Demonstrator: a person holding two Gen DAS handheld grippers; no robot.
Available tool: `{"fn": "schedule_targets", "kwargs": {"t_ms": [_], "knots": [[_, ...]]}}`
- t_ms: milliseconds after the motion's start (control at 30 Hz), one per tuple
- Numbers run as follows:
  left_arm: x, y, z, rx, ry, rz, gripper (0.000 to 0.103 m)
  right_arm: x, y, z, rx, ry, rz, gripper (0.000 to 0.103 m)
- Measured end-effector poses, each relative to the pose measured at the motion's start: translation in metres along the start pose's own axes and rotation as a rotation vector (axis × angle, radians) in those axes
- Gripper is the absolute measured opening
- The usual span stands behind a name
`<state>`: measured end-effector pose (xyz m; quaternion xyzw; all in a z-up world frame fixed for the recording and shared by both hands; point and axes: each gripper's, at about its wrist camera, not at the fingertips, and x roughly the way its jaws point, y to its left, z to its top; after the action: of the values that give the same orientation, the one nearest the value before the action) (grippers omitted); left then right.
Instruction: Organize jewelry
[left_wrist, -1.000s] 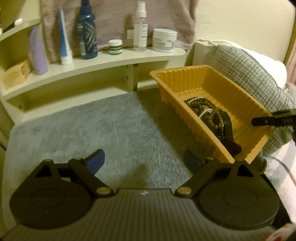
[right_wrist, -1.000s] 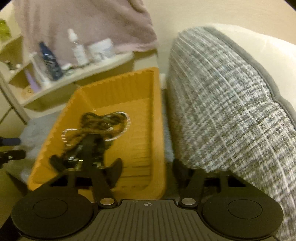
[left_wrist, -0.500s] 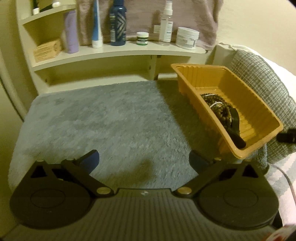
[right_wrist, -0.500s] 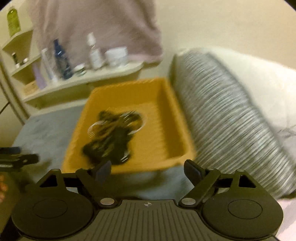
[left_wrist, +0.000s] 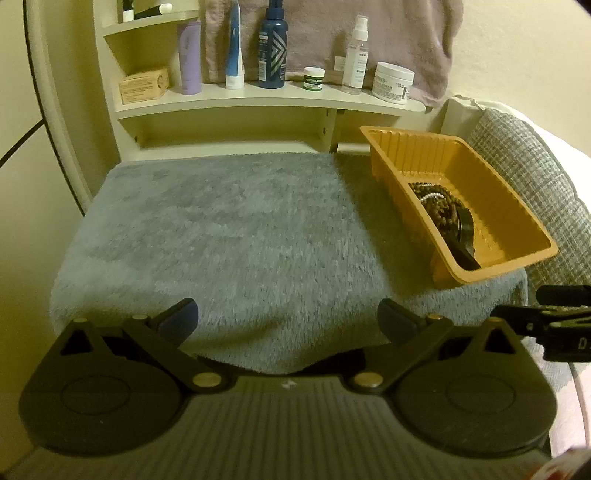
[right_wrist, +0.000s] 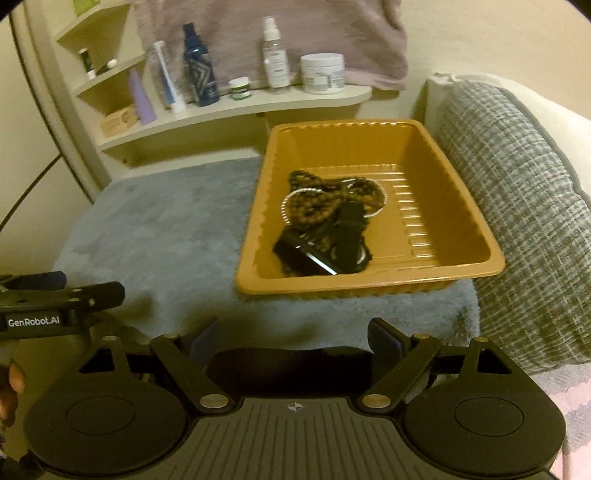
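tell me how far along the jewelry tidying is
Done: the beaded strands and a black watch-like piece lie piled in the orange tray. In hand: nothing; the left hand-held gripper and right hand-held gripper are open and empty. Left: no loose jewelry shows on the grey mat.

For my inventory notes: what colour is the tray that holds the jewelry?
The tray is orange; the right wrist view shows it best.

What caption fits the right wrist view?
Open right gripper facing orange tray of beaded jewelry on grey mat.
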<state>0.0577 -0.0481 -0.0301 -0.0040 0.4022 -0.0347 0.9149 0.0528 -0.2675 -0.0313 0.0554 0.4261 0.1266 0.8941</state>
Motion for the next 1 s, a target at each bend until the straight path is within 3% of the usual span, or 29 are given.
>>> {"fn": "schedule_targets", "kwargs": {"t_ms": [1000], "knots": [[-0.029,-0.003,-0.016,0.015,-0.038,0.041,0.102,-0.013,0.011,-0.013,0.021,-0.033,0.015,0.086]]}}
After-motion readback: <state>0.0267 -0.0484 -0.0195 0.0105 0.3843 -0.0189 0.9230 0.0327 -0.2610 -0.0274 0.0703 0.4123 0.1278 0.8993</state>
